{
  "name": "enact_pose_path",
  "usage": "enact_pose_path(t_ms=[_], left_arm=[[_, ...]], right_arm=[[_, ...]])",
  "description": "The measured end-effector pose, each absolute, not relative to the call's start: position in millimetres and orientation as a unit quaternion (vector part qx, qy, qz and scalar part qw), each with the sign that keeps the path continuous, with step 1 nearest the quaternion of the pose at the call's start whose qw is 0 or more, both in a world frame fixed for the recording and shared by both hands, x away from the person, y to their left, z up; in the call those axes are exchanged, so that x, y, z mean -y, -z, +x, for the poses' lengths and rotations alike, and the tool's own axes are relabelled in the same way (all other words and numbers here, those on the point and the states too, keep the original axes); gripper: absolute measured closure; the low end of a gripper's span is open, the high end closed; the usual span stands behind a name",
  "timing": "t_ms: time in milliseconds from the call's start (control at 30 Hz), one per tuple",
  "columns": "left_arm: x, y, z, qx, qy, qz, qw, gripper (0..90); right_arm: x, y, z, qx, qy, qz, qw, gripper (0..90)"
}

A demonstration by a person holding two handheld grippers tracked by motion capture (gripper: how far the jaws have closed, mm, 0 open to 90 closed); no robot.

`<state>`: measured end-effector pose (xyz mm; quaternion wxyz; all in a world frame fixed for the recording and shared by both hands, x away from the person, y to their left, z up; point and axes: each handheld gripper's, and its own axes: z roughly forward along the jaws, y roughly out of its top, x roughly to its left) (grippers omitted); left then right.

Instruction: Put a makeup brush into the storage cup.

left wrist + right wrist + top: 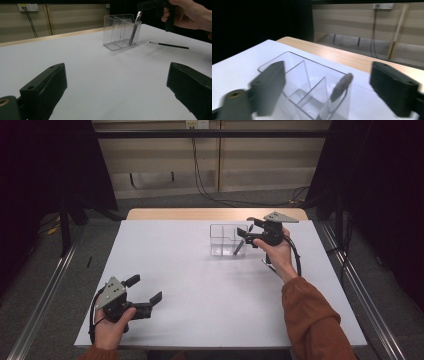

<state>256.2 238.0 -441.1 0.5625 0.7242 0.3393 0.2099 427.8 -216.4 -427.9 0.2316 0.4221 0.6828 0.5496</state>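
Now: right tool (248,231) parked just above clear organizer (226,241), jaws spread wide, nothing between them. Reads as a drop-off: makeup brush (134,29) standing loose in the end compartment nearest that tool, bristle head (341,86) up, leaning against the compartment rim. Wide jaws straddling the brush head in right gripper view, no pad contact, so brush resting on its own. Held that high probably to clear the brush tip on the way out.

Left tool (142,294) low near the front-left of the counter (200,310), well apart from everything, jaws wide open and empty. Looks idle, kept out of the working zone.

Second item: thin dark stick (169,45), likely a liner brush or pencil, lying flat on the counter just beside the organizer, on the right hand's side. Judged next candidate for pickup; close to the right hand (278,251), hence no need for the left to come over.

Brush details: slim silvery handle, dark grey tapered bristle head, tilted rather than upright. Organizer: transparent plastic, several compartments split by clear dividers, stepped wall height, others look empty. Sits toward the far-right part of the counter, square to its edge.

Risk: tilted brush could catch a jaw on retreat and tip the light organizer.
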Motion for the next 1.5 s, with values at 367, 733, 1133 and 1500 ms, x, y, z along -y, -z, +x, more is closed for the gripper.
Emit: enact_pose_path(t_ms=[367, 733, 1133, 1500], left_arm=[[-241.1, 439.1, 256.6, -0.338, -0.212, 0.715, 0.574, 2.7], [-240.7, 439.6, 256.4, -0.338, -0.213, 0.718, 0.571, 2.7], [-240.7, 439.4, 257.3, -0.337, -0.211, 0.719, 0.57, 2.7], [-241.9, 439.4, 257.6, -0.339, -0.209, 0.716, 0.573, 2.7]], right_arm=[[220.3, 429.5, 423.5, -0.678, -0.556, 0.419, 0.236, 0.0], [230.2, 424.8, 407.6, -0.682, -0.558, 0.411, 0.233, 0.1], [247.2, 426.1, 388.9, -0.677, -0.556, 0.419, 0.239, 0.7], [255.3, 420.1, 361.9, -0.67, -0.558, 0.419, 0.254, 0.4]])
